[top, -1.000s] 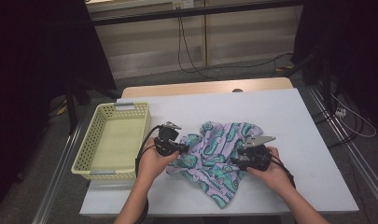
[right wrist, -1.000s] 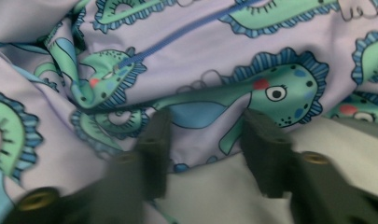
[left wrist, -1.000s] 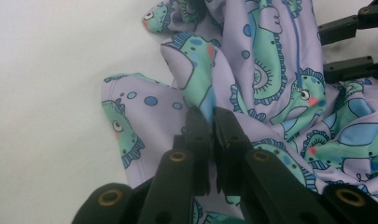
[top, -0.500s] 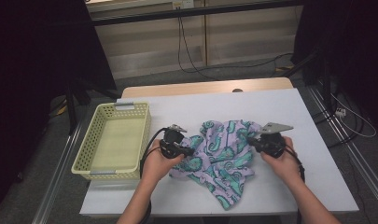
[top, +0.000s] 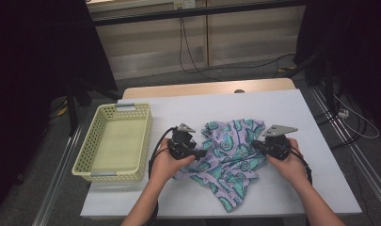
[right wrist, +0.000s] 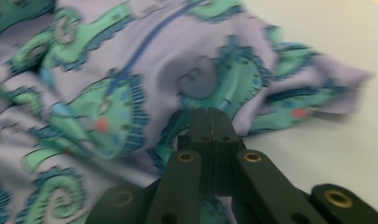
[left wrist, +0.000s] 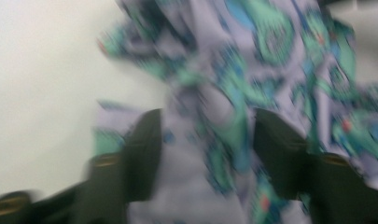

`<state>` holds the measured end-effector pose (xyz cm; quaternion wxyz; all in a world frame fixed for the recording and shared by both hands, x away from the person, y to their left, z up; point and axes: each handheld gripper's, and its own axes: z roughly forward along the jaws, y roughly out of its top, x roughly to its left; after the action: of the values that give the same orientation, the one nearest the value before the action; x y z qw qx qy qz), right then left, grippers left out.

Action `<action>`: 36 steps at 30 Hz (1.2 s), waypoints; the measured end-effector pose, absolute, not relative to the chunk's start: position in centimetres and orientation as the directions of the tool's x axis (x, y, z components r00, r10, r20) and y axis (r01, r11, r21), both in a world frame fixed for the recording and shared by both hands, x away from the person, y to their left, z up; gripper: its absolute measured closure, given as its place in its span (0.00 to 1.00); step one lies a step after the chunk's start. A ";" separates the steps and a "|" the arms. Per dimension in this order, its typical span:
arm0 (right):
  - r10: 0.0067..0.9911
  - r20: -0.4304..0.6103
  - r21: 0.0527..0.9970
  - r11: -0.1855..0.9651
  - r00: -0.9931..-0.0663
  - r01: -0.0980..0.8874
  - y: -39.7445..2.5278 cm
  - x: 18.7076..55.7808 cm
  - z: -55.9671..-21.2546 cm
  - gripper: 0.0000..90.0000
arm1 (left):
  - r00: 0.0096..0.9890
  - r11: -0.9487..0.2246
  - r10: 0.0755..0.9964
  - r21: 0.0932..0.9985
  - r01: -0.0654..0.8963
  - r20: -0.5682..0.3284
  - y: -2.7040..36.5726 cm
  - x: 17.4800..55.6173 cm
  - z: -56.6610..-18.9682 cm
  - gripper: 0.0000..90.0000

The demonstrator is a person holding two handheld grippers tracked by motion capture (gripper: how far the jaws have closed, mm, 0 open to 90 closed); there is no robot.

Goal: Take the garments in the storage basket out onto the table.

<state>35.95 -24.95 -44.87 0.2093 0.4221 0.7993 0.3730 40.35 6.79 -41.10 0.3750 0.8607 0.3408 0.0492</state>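
Cloth (top: 230, 155), soft, crumpled, paisley-printed, pinched by right claw (right wrist: 209, 122).

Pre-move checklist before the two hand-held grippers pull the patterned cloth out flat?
1. Right hand-held gripper jaws closed: ok, pressed together at the cloth.
2. Fabric actually pinched by the right: cannot tell.
3. Left hand-held gripper closed on cloth: not ok, jaws apart with fabric between them.
4. Cloth flat: not ok, bunched and wrinkled.
5. Basket apart from cloth: ok.
6. Bare table beyond cloth: ok.

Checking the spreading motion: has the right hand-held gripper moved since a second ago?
Yes. The right hand-held gripper moved rightward, farther from the yellow basket.
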 end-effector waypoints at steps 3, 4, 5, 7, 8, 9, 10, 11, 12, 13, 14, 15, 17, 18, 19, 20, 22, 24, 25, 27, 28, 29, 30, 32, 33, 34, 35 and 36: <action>0.797 -0.010 0.759 0.399 -0.604 0.514 -23.7 35.5 -45.1 1.00 | 0.761 -0.456 0.629 0.718 0.526 -0.158 6.4 41.3 -40.9 0.37; 0.778 0.007 0.760 0.404 -0.628 0.509 -23.4 35.4 -45.2 1.00 | 0.760 -0.450 0.633 0.728 0.517 -0.148 6.2 41.7 -40.9 0.33; 0.763 0.023 0.761 0.406 -0.646 0.507 -23.0 35.1 -45.2 1.00 | 0.751 -0.432 0.643 0.738 0.518 -0.151 6.0 42.1 -40.9 0.33; 0.713 0.051 0.756 0.430 -0.699 0.493 -22.1 34.5 -45.3 1.00 | 0.742 -0.404 0.648 0.747 0.528 -0.174 5.6 43.0 -41.1 0.31; 0.687 0.073 0.753 0.437 -0.723 0.492 -21.7 34.2 -45.3 1.00 | 0.739 -0.400 0.650 0.748 0.529 -0.176 5.4 43.4 -41.2 0.32; 0.651 0.095 0.746 0.455 -0.753 0.487 -21.2 33.9 -45.4 1.00 | 0.739 -0.403 0.650 0.743 0.534 -0.178 5.2 43.7 -41.3 0.33; 0.612 0.088 0.740 0.488 -0.786 0.463 -20.7 33.6 -45.3 1.00 | 0.744 -0.408 0.644 0.741 0.533 -0.180 5.0 44.0 -41.5 0.35; 0.593 0.071 0.737 0.511 -0.802 0.443 -20.5 33.3 -45.2 1.00 | 0.741 -0.401 0.645 0.742 0.537 -0.187 4.8 44.2 -41.5 0.36; 0.586 0.068 0.735 0.518 -0.808 0.437 -20.3 33.2 -45.1 1.00 | 0.742 -0.400 0.643 0.744 0.536 -0.189 4.5 44.4 -41.6 0.34; 0.587 0.077 0.738 0.510 -0.806 0.441 -20.4 33.2 -44.9 1.00 | 0.746 -0.405 0.639 0.742 0.534 -0.187 4.3 44.7 -41.6 0.34; 0.587 0.084 0.744 0.500 -0.805 0.443 -20.5 33.1 -44.9 1.00 | 0.749 -0.405 0.637 0.746 0.528 -0.184 4.1 44.9 -41.6 0.34; 0.580 0.090 0.745 0.500 -0.809 0.442 -20.6 33.1 -44.9 1.00 | 0.745 -0.394 0.637 0.749 0.533 -0.196 3.9 45.1 -41.7 0.33; 0.575 0.102 0.745 0.497 -0.812 0.445 -20.8 32.9 -45.1 1.00 | 0.749 -0.397 0.628 0.741 0.541 -0.211 3.5 45.4 -41.8 0.33; 0.565 0.111 0.745 0.497 -0.817 0.445 -20.8 32.9 -45.2 1.00 | 0.750 -0.390 0.624 0.743 0.543 -0.221 3.3 45.5 -41.9 0.37; 0.559 0.115 0.746 0.498 -0.821 0.443 -20.8 32.8 -45.2 1.00 | 0.752 -0.383 0.619 0.749 0.541 -0.227 3.0 45.5 -42.1 0.37; 0.554 0.120 0.749 0.495 -0.824 0.441 -20.8 32.8 -45.2 1.00 | 0.761 -0.387 0.602 0.745 0.543 -0.241 2.8 45.6 -42.1 0.37; 0.526 0.131 0.752 0.500 -0.840 0.430 -20.6 32.6 -45.1 1.00 | 0.771 -0.396 0.587 0.744 0.538 -0.246 2.3 45.5 -42.3 0.44; 0.510 0.141 0.755 0.498 -0.848 0.426 -20.4 32.4 -45.1 1.00 | 0.785 -0.410 0.568 0.743 0.529 -0.246 1.8 45.5 -42.5 0.48; 0.502 0.140 0.755 0.504 -0.854 0.420 -20.3 32.3 -45.1 1.00 | 0.785 -0.417 0.564 0.732 0.539 -0.256 1.6 45.4 -42.6 0.51; 0.486 0.138 0.757 0.510 -0.863 0.409 -20.1 32.2 -45.0 1.00 | 0.792 -0.436 0.556 0.724 0.535 -0.250 1.2 45.2 -43.0 0.63; 0.474 0.148 0.759 0.508 -0.868 0.407 -20.0 32.0 -44.9 1.00 | 0.797 -0.444 0.550 0.720 0.533 -0.250 1.1 45.2 -43.1 0.69; 0.475 0.154 0.761 0.502 -0.866 0.411 -19.9 31.9 -44.8 1.00 | 0.798 -0.456 0.547 0.710 0.537 -0.252 0.9 45.1 -43.2 0.77; 0.466 0.154 0.762 0.506 -0.871 0.405 -19.9 31.9 -44.8 1.00 | 0.803 -0.466 0.541 0.705 0.534 -0.251 0.9 45.0 -43.2 0.84; 0.473 0.145 0.760 0.509 -0.869 0.404 -19.8 31.7 -44.6 0.98 | 0.801 -0.481 0.537 0.684 0.548 -0.264 0.9 44.8 -43.3 0.94; 0.483 0.143 0.763 0.503 -0.864 0.407 -19.8 31.7 -44.6 0.96 | 0.800 -0.490 0.538 0.674 0.553 -0.265 1.0 44.7 -43.2 0.95; 0.482 0.140 0.763 0.504 -0.865 0.405 -19.9 31.7 -44.5 0.94 | 0.803 -0.496 0.536 0.672 0.550 -0.261 1.1 44.6 -43.0 0.95; 0.491 0.133 0.763 0.504 -0.861 0.405 -20.0 31.8 -44.4 0.87 | 0.805 -0.497 0.535 0.674 0.547 -0.259 1.3 44.5 -42.8 0.96; 0.506 0.127 0.764 0.499 -0.853 0.410 -20.2 31.9 -44.3 0.82 | 0.805 -0.492 0.536 0.682 0.542 -0.253 1.8 44.4 -42.4 0.96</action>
<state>31.89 -20.16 -44.28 0.0567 0.2652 0.8638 0.4246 44.42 1.78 -42.37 0.3958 0.8637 0.3120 -0.0032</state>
